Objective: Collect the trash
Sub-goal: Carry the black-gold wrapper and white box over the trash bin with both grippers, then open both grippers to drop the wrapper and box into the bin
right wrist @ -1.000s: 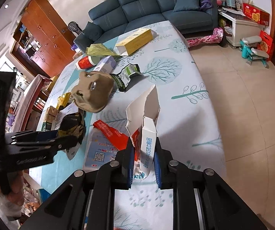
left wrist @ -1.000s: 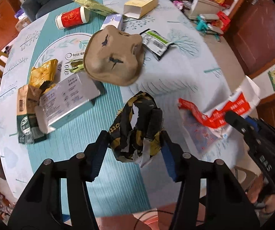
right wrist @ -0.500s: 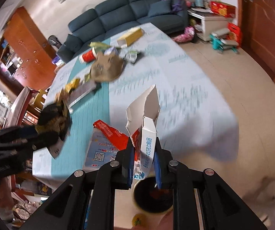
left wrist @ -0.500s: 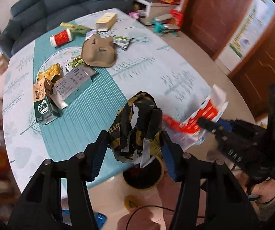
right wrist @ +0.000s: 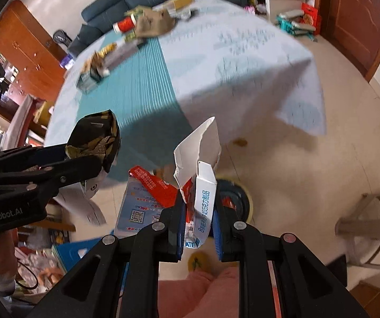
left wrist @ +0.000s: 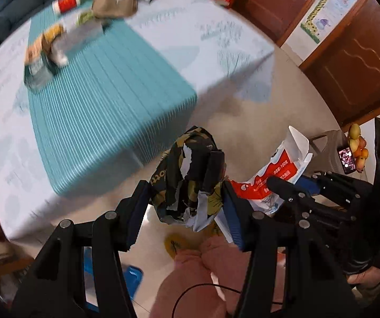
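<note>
My left gripper (left wrist: 183, 206) is shut on a crumpled black-and-gold wrapper (left wrist: 187, 175), held off the table above the floor; it also shows in the right wrist view (right wrist: 94, 140). My right gripper (right wrist: 199, 225) is shut on a torn white, red and blue carton (right wrist: 200, 185), which also shows in the left wrist view (left wrist: 280, 175). A round bin (right wrist: 239, 198) with a yellow rim stands on the floor just beyond the carton, partly hidden by it.
The table (left wrist: 105, 98) with a teal and white cloth lies behind, with several pieces of trash at its far end: a red cup (left wrist: 66, 2), a brown pulp tray (left wrist: 115, 2), small boxes. A grey stool (right wrist: 370, 228) stands at right. Pink-clad legs (left wrist: 198, 278) are below.
Both grippers have pulled back from the table and lowered toward the floor with their loads. The table has receded and the bin is now close beneath the carton.
</note>
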`<state>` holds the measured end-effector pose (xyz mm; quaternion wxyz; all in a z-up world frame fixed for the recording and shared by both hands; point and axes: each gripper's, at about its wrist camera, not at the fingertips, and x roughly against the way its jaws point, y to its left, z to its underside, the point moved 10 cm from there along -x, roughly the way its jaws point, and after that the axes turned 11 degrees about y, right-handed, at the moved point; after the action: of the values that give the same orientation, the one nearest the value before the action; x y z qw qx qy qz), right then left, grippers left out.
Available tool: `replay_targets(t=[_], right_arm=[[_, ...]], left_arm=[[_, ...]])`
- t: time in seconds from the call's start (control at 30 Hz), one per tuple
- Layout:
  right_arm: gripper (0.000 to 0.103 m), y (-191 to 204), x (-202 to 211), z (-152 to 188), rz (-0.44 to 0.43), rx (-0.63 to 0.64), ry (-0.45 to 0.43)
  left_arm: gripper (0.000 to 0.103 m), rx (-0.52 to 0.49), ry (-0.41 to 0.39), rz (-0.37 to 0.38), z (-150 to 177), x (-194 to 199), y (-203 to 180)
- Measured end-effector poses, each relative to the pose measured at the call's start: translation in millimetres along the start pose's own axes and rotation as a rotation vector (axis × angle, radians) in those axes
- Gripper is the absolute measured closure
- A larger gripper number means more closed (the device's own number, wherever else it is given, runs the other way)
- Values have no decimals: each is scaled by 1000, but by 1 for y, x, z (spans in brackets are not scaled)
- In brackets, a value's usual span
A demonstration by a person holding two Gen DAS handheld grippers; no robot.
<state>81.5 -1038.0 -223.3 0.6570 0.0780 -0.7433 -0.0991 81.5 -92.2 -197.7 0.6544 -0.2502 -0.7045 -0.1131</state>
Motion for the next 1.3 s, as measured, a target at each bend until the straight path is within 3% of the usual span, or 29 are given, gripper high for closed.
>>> replay_targets(t=[0.47, 0.77, 1.0, 1.2, 1.3], right_arm=[[86, -49, -178, 25, 28, 45, 86], [86, -87, -282, 33, 46, 23, 123], [85, -106, -326, 29, 27, -17, 138], [83, -96, -342, 22, -38, -1, 169], [77, -90, -354, 16, -52, -2, 196]], left_arm=[[51, 106, 117, -71, 28, -189, 5], [48, 39, 157, -111, 21, -289, -3], [45, 30, 182, -137, 16, -333, -7], [34, 83, 196, -129, 9, -346, 5], [21, 130, 199, -145, 10, -346, 13]])
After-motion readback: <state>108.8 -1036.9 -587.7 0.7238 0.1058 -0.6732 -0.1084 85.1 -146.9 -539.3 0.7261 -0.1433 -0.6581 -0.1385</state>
